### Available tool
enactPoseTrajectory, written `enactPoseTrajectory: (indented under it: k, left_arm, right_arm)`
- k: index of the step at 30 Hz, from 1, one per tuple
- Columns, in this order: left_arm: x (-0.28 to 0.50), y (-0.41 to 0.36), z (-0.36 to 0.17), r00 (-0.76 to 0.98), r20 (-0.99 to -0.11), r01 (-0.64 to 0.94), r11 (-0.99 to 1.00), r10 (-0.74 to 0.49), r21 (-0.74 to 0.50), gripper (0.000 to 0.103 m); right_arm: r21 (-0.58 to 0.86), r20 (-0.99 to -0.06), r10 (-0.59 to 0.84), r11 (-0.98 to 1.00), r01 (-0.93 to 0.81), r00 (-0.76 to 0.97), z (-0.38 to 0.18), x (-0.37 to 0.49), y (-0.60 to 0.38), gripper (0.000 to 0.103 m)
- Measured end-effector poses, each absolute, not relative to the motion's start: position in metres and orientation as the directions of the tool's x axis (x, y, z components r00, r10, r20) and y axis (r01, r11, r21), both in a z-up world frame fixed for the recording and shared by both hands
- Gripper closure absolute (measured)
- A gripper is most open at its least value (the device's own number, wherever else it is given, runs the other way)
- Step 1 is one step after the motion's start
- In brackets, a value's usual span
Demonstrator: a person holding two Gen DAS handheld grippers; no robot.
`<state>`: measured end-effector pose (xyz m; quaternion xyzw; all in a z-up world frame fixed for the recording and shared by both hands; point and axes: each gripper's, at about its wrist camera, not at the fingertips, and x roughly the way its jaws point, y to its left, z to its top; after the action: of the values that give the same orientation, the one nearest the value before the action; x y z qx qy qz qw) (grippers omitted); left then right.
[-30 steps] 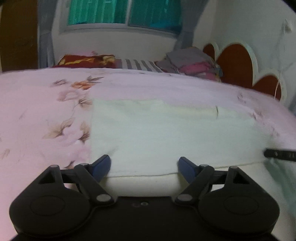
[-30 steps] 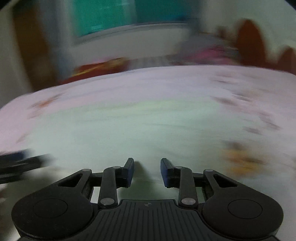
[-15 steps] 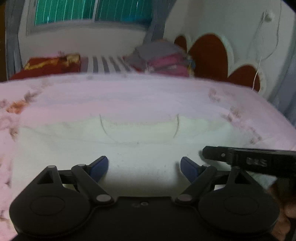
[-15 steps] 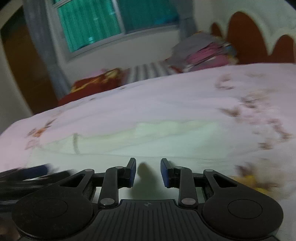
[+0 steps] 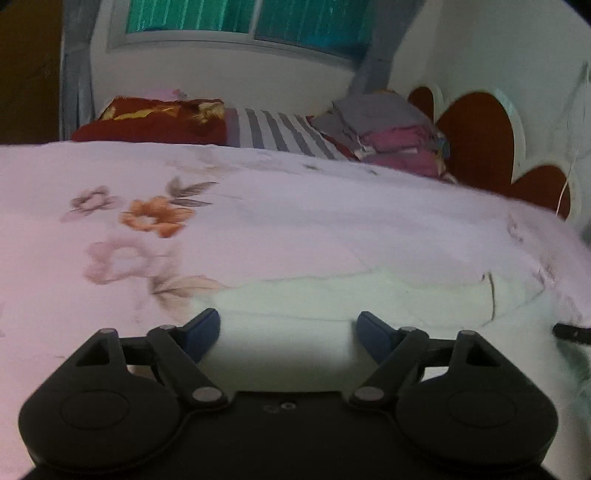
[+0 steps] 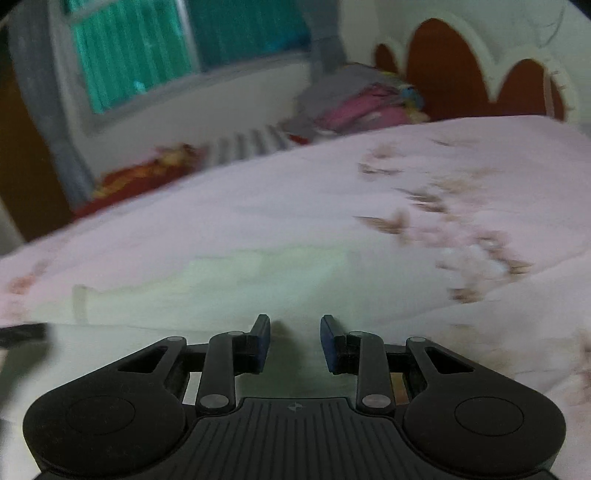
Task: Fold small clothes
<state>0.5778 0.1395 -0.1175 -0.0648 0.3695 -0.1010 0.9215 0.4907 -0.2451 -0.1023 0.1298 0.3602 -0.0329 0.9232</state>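
The pale garment lies flat on the floral bedspread, in the lower centre and lower right of the left wrist view and in the lower left to centre of the right wrist view. A dark curved seam shows near its right end in the left view. Its edges appear straight and layered, which suggests at least one fold is made; further folds and final placement appear to remain.

The left gripper stands wide over the near edge of the garment, its jaws closing slightly, with cloth lying below them but no pad pressing on it. The right gripper is partly spread with a clear gap; nothing is grasped.

Surroundings: a stack of folded clothes at upper right, a striped cloth and a red pillow beside it, and a window along the top. All lie well apart from the garment. Nothing obstructs the garment; only the other gripper's tip enters at the frame edge.
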Motion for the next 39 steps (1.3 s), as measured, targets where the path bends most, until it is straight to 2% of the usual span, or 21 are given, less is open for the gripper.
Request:
enactPoseTrajectory:
  k: [2,5,11,13,16,18,22,25,29,32,34,37,39]
  left_arm:
    - [0.569,0.143,-0.109,0.736,-0.653,0.089,0.981,-0.180,-0.170,0.022]
    - [0.551,0.130,-0.100,0.757,-0.611,0.121,0.968,-0.233,-0.220,0.019]
    - [0.524,0.069,-0.107,0.726,-0.614,0.249,0.950,-0.310,-0.186,0.018]
    - [0.521,0.058,-0.117,0.722,-0.638,0.247,0.961,-0.268,-0.124,0.018]
    - [0.514,0.079,-0.123,0.734,-0.636,0.218,0.969,-0.240,-0.114,0.019]
    - [0.507,0.096,-0.123,0.737,-0.636,0.199,0.973,-0.228,-0.118,0.019]
    - [0.503,0.119,-0.122,0.731,-0.639,0.185,0.971,-0.239,-0.152,0.019]
    - [0.498,0.115,-0.112,0.745,-0.630,0.162,0.975,-0.221,-0.151,0.019]
    - [0.481,0.097,-0.103,0.761,-0.591,0.218,0.964,-0.267,-0.155,0.019]
    - [0.477,0.085,-0.113,0.729,-0.625,0.243,0.959,-0.279,-0.144,0.019]
    - [0.475,0.087,-0.119,0.726,-0.636,0.234,0.964,-0.260,-0.126,0.019]
    - [0.470,0.096,-0.119,0.726,-0.640,0.232,0.966,-0.252,-0.117,0.019]
    - [0.469,0.098,-0.118,0.723,-0.643,0.233,0.965,-0.252,-0.117,0.019]
  right_arm:
    - [0.226,-0.676,0.038,0.961,0.158,0.736,-0.103,0.491,-0.251,0.073]
    - [0.231,-0.645,0.044,0.963,0.139,0.763,-0.091,0.487,-0.239,0.073]
    - [0.283,-0.631,0.264,0.954,-0.100,0.730,-0.084,0.498,-0.158,0.073]
    - [0.272,-0.640,0.310,0.947,-0.170,0.703,-0.088,0.500,-0.134,0.073]
    - [0.231,-0.672,0.312,0.950,-0.210,0.672,-0.097,0.501,-0.123,0.073]
    - [0.227,-0.675,0.276,0.960,-0.163,0.684,-0.098,0.501,-0.141,0.073]
    - [0.170,-0.696,0.093,0.985,0.038,0.713,-0.098,0.493,-0.199,0.073]
    - [0.194,-0.698,0.106,0.980,0.044,0.708,-0.094,0.486,-0.211,0.073]
    - [0.214,-0.667,0.133,0.977,0.018,0.733,-0.081,0.469,-0.205,0.073]
    - [0.228,-0.684,0.201,0.972,-0.056,0.702,-0.086,0.458,-0.188,0.073]
    - [0.185,-0.690,0.187,0.979,-0.079,0.699,-0.092,0.451,-0.182,0.073]
    - [0.159,-0.703,0.068,0.985,0.063,0.708,-0.096,0.446,-0.203,0.073]
    - [0.215,-0.704,0.054,0.967,0.140,0.708,-0.098,0.443,-0.225,0.073]
